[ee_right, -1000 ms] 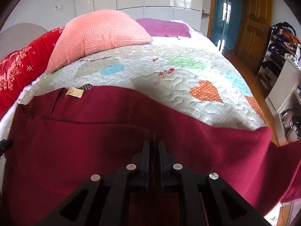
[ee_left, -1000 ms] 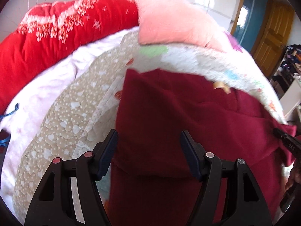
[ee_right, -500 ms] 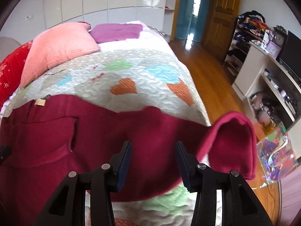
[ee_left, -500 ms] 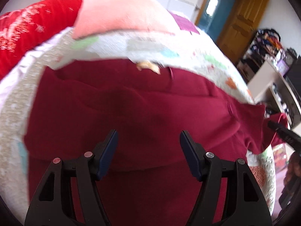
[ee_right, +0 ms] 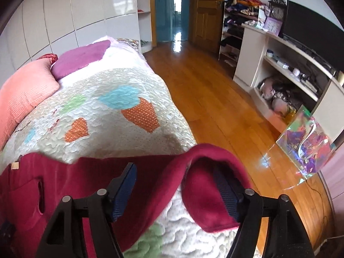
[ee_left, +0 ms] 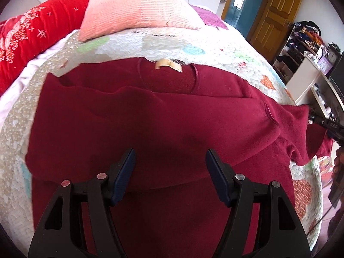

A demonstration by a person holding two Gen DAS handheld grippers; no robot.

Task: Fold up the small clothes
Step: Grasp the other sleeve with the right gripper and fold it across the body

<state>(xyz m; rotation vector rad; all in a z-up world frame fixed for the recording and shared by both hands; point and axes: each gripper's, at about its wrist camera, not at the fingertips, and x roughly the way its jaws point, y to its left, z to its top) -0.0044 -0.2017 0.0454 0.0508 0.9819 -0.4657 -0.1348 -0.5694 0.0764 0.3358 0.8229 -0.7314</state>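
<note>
One dark red sweater [ee_left: 163, 124] lies spread on the quilted bed [ee_left: 133, 40], with two pillows [ee_left: 137, 8] up top. The left hand-held gripper [ee_left: 169, 176] hovers wide over its middle, gripping nothing. Only the right view shows the sleeve cuff [ee_right: 206, 185] draped over one finger of the right hand-held gripper [ee_right: 175, 191], jaws opening, plus one TV [ee_right: 311, 25].

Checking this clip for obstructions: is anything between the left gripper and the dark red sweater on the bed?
Nothing visible. The left gripper hangs open directly over the dark red sweater, which lies spread on the quilt. The pink pillow sits well beyond the collar, out of the way.
</note>
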